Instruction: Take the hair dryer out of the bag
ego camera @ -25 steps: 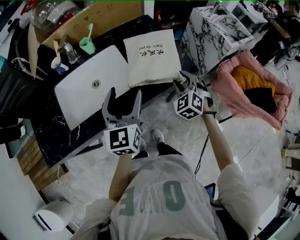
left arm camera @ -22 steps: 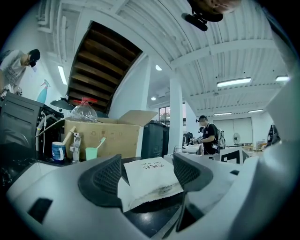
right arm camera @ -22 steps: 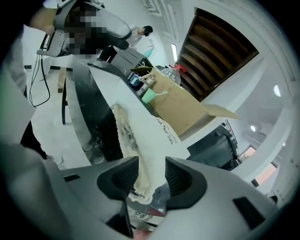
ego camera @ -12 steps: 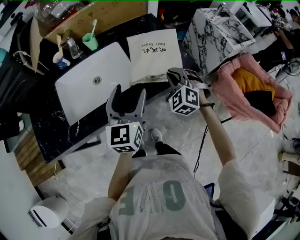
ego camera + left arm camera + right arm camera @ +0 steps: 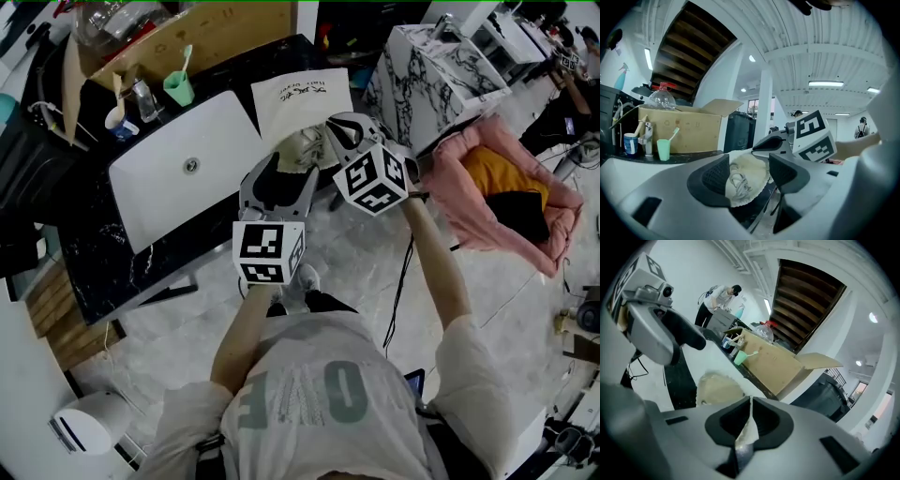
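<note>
A cream drawstring bag (image 5: 302,101) printed "hair dryer" lies on the black counter (image 5: 89,253); the dryer itself is hidden inside. My right gripper (image 5: 330,139) is shut on the bag's near edge and holds that end raised; a fold of cream cloth (image 5: 746,431) is pinched between its pads. My left gripper (image 5: 281,174) is just left of it. Its jaws have just been closing a little but stand wide apart. The bag's gathered mouth with its cord (image 5: 744,180) shows between the left fingertips, and the pads do not press on it.
A white sink basin (image 5: 178,169) lies left of the bag. Behind it are a green cup with a toothbrush (image 5: 178,89) and a cardboard box (image 5: 220,33). A marble-patterned block (image 5: 441,70) stands right of the counter, and a pink cushion (image 5: 497,178) is on the floor.
The right gripper closed on the bag's near edge and lifted it off the counter. The left gripper moved forward and right, up to the raised end of the bag.
</note>
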